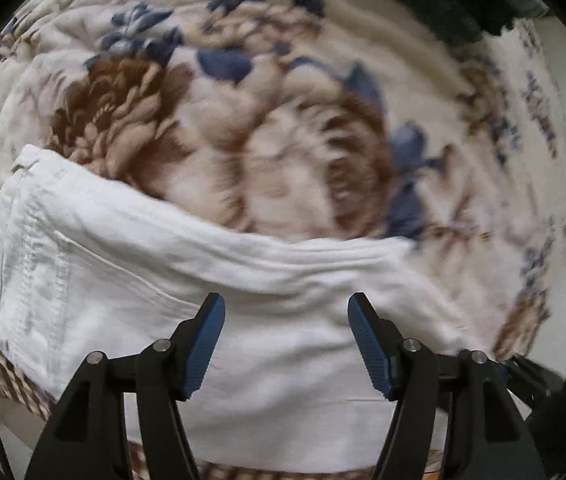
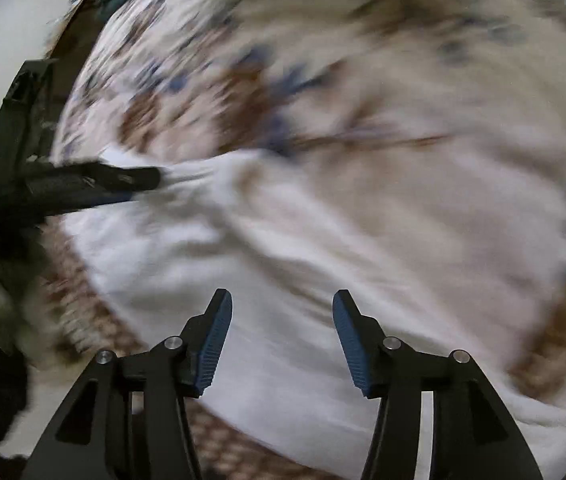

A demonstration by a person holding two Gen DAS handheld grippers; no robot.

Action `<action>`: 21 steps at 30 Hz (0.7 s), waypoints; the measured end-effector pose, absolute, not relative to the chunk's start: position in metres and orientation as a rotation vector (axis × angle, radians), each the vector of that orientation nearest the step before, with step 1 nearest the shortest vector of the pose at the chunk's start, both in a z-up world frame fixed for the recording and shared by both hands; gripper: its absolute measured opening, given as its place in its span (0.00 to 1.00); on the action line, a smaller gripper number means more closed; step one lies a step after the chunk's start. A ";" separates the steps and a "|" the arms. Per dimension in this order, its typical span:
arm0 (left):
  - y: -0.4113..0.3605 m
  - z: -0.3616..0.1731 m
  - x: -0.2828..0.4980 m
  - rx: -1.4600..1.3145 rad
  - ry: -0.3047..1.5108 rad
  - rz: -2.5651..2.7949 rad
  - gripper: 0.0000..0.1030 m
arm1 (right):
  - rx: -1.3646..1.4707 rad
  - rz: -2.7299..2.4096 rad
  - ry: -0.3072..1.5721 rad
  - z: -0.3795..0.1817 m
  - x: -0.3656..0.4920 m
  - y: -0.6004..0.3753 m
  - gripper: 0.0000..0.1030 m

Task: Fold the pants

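White pants (image 1: 131,280) lie folded on a floral blanket (image 1: 283,128), their waistband and a back pocket toward the left in the left wrist view. My left gripper (image 1: 286,312) hovers over the pants with its blue-padded jaws apart and nothing between them. In the blurred right wrist view the same pants (image 2: 303,280) spread across the lower middle. My right gripper (image 2: 282,308) is open above them, holding nothing. The left gripper (image 2: 95,184) shows there as a dark shape at the left, over the far edge of the pants.
The blanket's brown checked border (image 2: 95,320) runs along the near edge of the bed. Dark teal cloth (image 1: 463,8) lies at the blanket's far side. A pale wall or floor (image 2: 7,40) shows beyond the bed at the left.
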State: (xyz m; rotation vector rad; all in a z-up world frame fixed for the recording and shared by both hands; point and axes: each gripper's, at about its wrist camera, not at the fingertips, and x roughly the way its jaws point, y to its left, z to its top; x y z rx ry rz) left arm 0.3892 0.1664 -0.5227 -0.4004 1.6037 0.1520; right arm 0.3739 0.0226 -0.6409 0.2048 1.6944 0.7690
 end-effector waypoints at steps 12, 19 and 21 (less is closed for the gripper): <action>0.204 -0.549 0.382 -0.392 1.658 0.047 0.60 | 0.695 0.390 1.743 -0.684 0.396 0.013 0.10; 0.224 -0.539 0.391 -0.374 1.635 0.059 0.60 | 0.541 0.293 1.738 -0.706 0.420 0.056 0.10; 0.226 -0.524 0.395 -0.285 1.558 0.080 0.60 | 0.611 0.296 1.723 -0.703 0.418 0.050 0.10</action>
